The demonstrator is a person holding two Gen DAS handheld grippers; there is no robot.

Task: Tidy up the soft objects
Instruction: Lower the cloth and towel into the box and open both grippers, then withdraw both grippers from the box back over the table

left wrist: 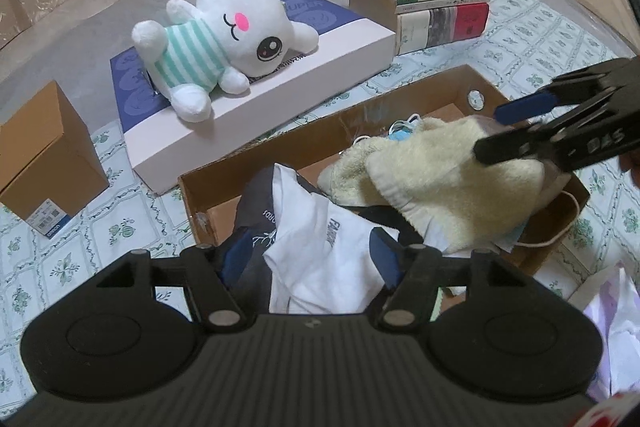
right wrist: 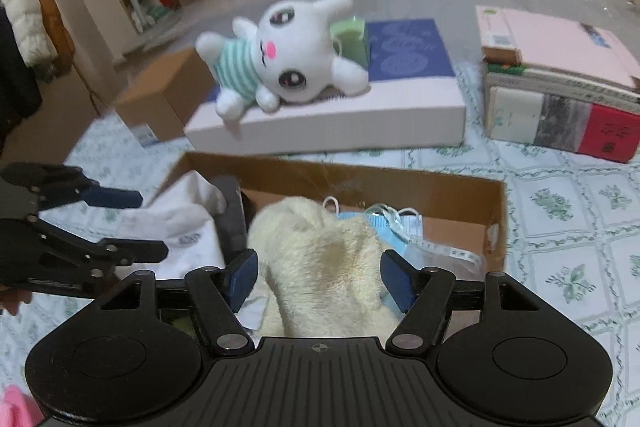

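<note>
The white and navy garment [left wrist: 320,247] lies between the fingers of the left gripper [left wrist: 310,259], draped over the near wall of the open cardboard box [left wrist: 400,115]. It is crumpled, with small printed lettering. The left jaws stand apart, their blue pads beside the cloth and not pressing on it. To the right, the cream fluffy towel [right wrist: 320,267] sits heaped in the box between the fingers of the right gripper [right wrist: 318,277], over blue face masks [right wrist: 384,223]. Those jaws stand wide too, pads clear of the pile, gripping nothing.
</note>
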